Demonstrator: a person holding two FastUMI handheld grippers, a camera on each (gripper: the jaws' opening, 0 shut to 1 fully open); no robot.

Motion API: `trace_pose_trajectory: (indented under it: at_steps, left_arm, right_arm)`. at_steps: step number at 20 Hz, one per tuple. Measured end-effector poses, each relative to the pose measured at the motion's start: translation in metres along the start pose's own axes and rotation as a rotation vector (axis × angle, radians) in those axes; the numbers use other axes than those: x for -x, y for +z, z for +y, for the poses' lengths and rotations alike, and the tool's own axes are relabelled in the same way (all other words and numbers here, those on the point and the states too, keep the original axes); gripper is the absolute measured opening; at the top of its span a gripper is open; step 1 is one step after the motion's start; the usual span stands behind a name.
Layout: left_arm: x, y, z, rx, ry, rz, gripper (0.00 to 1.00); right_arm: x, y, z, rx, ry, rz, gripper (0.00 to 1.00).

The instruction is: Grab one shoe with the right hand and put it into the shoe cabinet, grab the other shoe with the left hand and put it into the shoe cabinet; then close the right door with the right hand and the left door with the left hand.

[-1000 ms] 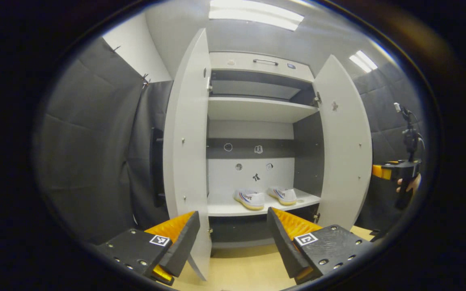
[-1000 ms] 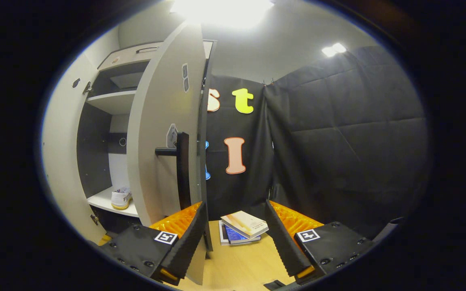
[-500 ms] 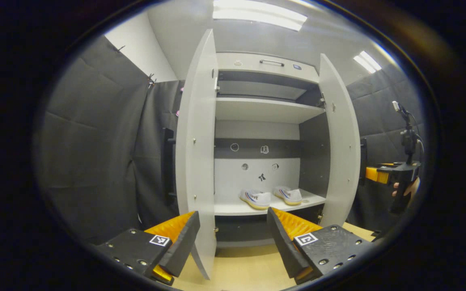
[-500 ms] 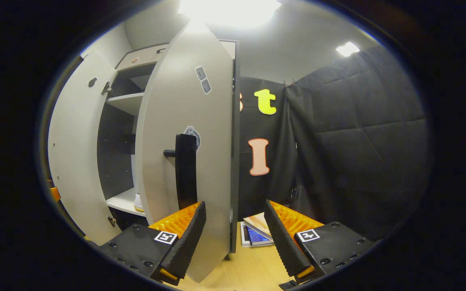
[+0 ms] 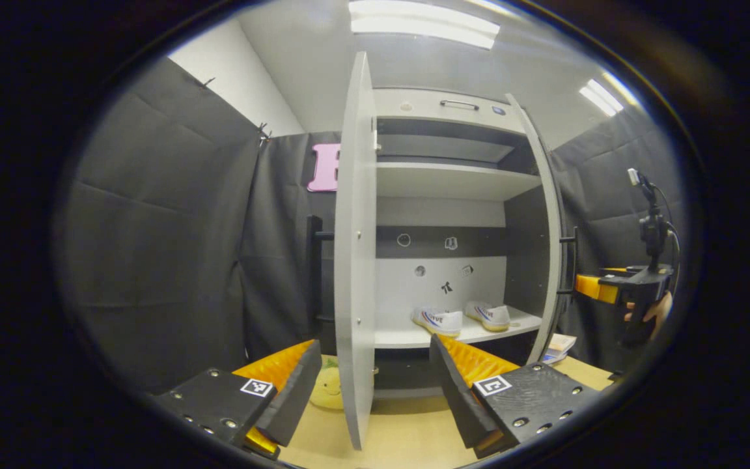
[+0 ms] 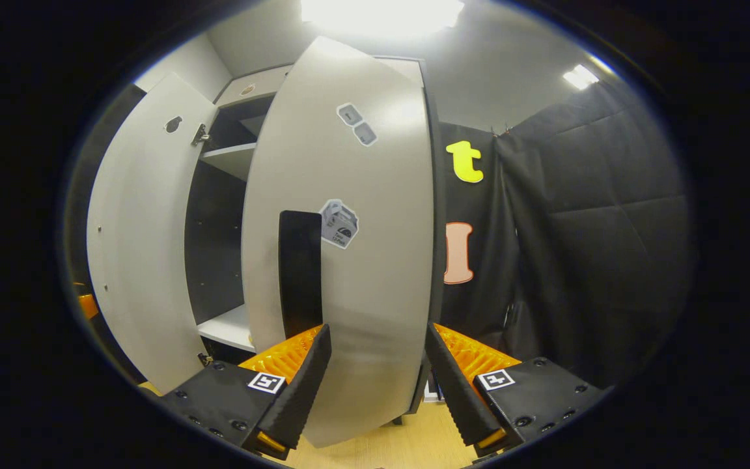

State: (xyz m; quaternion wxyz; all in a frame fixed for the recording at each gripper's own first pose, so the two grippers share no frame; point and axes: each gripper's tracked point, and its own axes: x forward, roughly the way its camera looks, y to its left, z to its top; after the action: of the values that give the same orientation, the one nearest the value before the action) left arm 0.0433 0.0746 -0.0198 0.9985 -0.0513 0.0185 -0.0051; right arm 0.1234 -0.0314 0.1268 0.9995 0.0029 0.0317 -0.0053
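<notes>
Cabinet [image 5: 440, 104] is standing ahead of me, two shoes [image 5: 440, 321] [image 5: 491, 315] lying side by side on its lower shelf [image 5: 414, 337]. Left door [image 5: 354, 260] is hanging edge-on before my left gripper [image 5: 375, 384]. Right door [image 6: 349, 273] is swinging partly shut, its handle [image 6: 300, 270] facing my right gripper [image 6: 375, 384]. A book [image 5: 558, 345] is lying on the floor to the cabinet's right.

Bright ceiling panels [image 5: 424, 23] glare overhead — edges bow strongly — focus stays sharp.
</notes>
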Motion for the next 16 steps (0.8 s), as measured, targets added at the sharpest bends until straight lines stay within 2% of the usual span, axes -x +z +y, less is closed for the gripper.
trace_pose_trajectory:
  at_steps: [5,6,7,9,16]
  left_arm:
    - [0.007,0.0,0.019,0.008,0.047,0.004,0.95]
    - [0.006,0.001,0.025,0.004,0.06,0.003,0.95]
    - [0.004,0.002,0.033,0.002,0.075,0.0,0.95]
    - [0.003,0.008,0.048,0.012,0.111,-0.009,0.94]
    - [-0.009,0.023,0.12,0.011,0.26,-0.035,0.94]
  right_arm:
    - [-0.007,-0.001,0.007,0.01,0.014,-0.002,0.92]
    - [-0.005,-0.002,0.007,0.009,0.016,0.001,0.84]
    - [-0.003,-0.003,0.006,0.008,0.019,0.003,0.85]
    - [0.001,-0.008,0.004,0.011,0.025,0.012,0.99]
    - [0.019,-0.022,-0.025,0.048,-0.026,0.03,0.98]
